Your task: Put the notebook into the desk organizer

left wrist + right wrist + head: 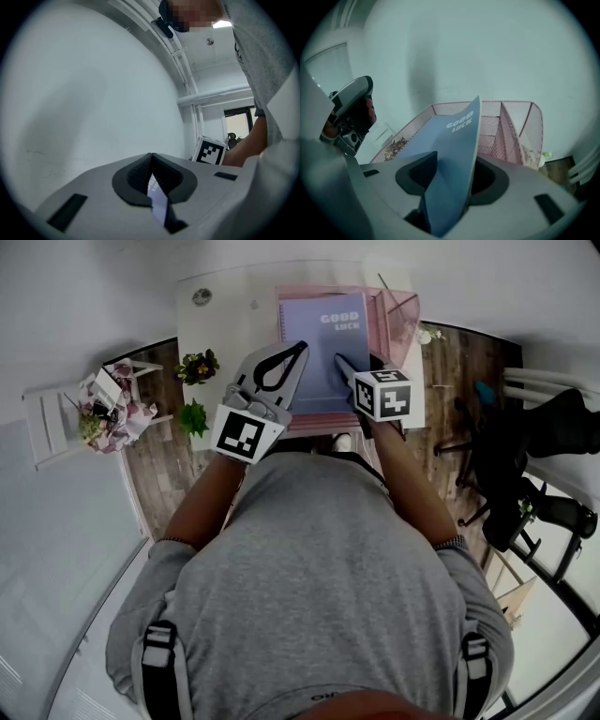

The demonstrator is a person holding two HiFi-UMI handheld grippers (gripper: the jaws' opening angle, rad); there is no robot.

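The lavender notebook (323, 352) printed "GOOD LUCK" is held between both grippers above the pink mesh desk organizer (396, 307) on the white table. My left gripper (298, 351) is at its left edge, and in the left gripper view a thin strip of the notebook (157, 199) is pinched in the shut left gripper (151, 161). My right gripper (345, 367) is at the near right edge. In the right gripper view the notebook (457, 145) stands on edge between the jaws of the right gripper (454, 164), with dark gaps beside it. Behind it is the organizer (513, 124), whose mesh compartments are open at the top.
The white table (225, 320) stands against a white wall and carries a small round object (202, 296). On the wooden floor to the left are two potted plants (197, 367) and a white stool with flowers (108, 407). A black chair (511, 474) stands at the right.
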